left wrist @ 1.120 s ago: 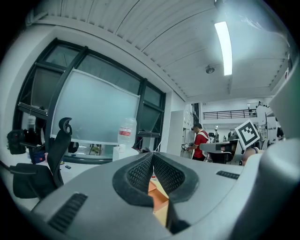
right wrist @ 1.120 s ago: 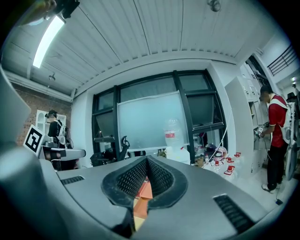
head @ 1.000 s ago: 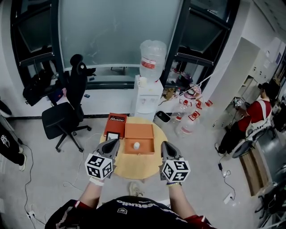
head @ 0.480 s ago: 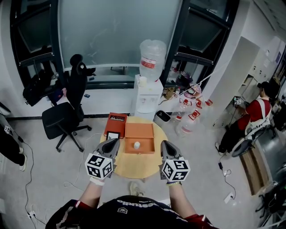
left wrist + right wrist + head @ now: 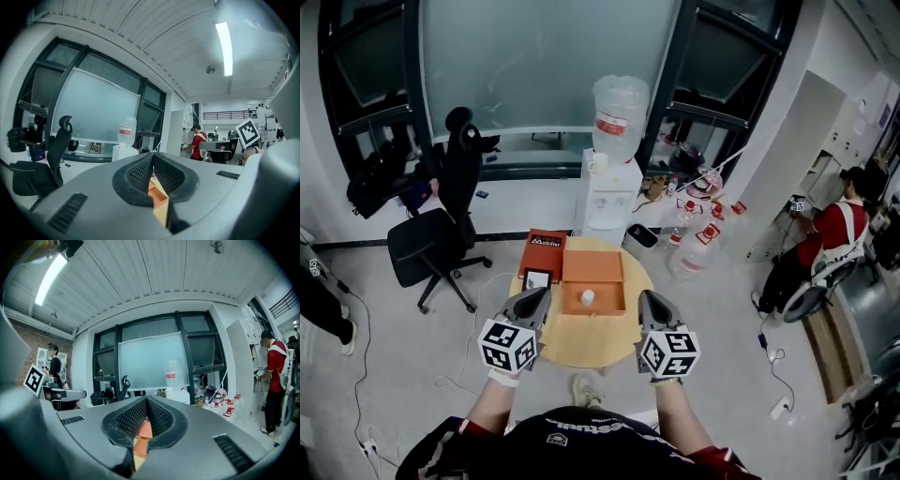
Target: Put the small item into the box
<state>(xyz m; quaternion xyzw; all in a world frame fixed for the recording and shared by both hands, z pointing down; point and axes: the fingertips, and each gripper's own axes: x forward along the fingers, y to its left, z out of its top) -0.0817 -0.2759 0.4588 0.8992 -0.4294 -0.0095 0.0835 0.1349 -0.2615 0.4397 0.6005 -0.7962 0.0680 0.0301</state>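
No change from a second ago: both grippers stay parked over the near edge of the round table (image 5: pixel 581 354), so the task looks finished. Left gripper (image 5: pixel 532 302) has its jaws together and is empty. A red flat pack (image 5: pixel 545 253) lies just beside the open orange box (image 5: pixel 593 265). The box holds the small white item (image 5: pixel 588 297) near its front wall. Right gripper (image 5: pixel 651 306) also has its jaws together and is empty.

The room around your work
A round wooden table (image 5: pixel 581 349) stands in front of you, with a red book (image 5: pixel 546 253) lying on its far left side. Behind it you see a water dispenser (image 5: pixel 607 202), a black office chair (image 5: pixel 436 234) at left, and a person in red (image 5: pixel 830 234) at far right.
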